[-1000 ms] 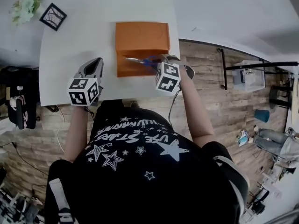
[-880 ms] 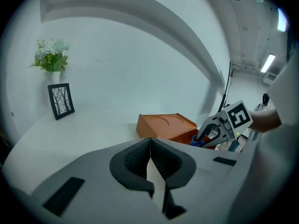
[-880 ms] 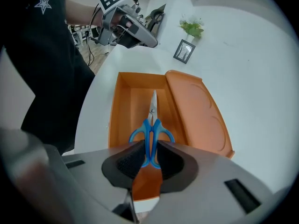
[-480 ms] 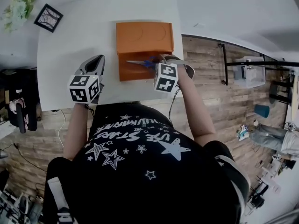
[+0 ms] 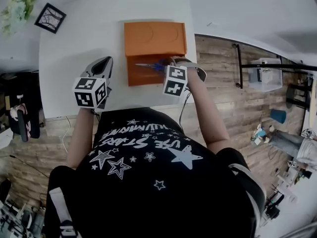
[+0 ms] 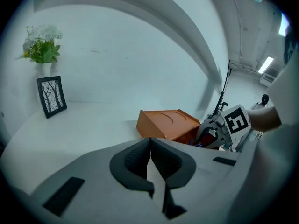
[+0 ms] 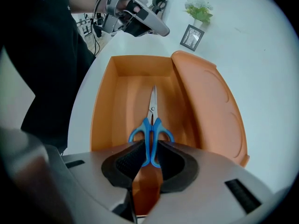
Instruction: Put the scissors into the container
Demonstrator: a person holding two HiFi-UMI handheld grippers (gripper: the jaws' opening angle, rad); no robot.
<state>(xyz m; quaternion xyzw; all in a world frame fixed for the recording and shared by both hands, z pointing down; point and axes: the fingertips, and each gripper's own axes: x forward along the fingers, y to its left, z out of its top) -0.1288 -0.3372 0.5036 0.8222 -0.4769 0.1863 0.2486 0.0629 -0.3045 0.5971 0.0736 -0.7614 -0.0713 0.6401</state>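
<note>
Blue-handled scissors [image 7: 151, 125] hang blades-forward over the open orange container [image 7: 108, 110], their handles pinched in my right gripper [image 7: 149, 157], which is shut on them. In the head view the scissors [image 5: 151, 66] lie across the container's [image 5: 154, 38] open front part, with the right gripper [image 5: 170, 63] at its right edge. The container's lid [image 7: 210, 106] lies folded back beside the box. My left gripper [image 5: 102, 65] hovers left of the container over the white table, jaws shut with nothing between them [image 6: 149, 148].
The white table [image 5: 79, 43] carries a framed picture [image 5: 49, 18] and a small plant [image 5: 17, 9] at its far left corner. In the left gripper view the picture [image 6: 51, 96] and plant [image 6: 41, 50] stand against the wall. Wood floor lies to the right.
The scissors and right gripper have stayed over the container's open part. The left gripper has barely shifted; the head camera has moved slightly.
</note>
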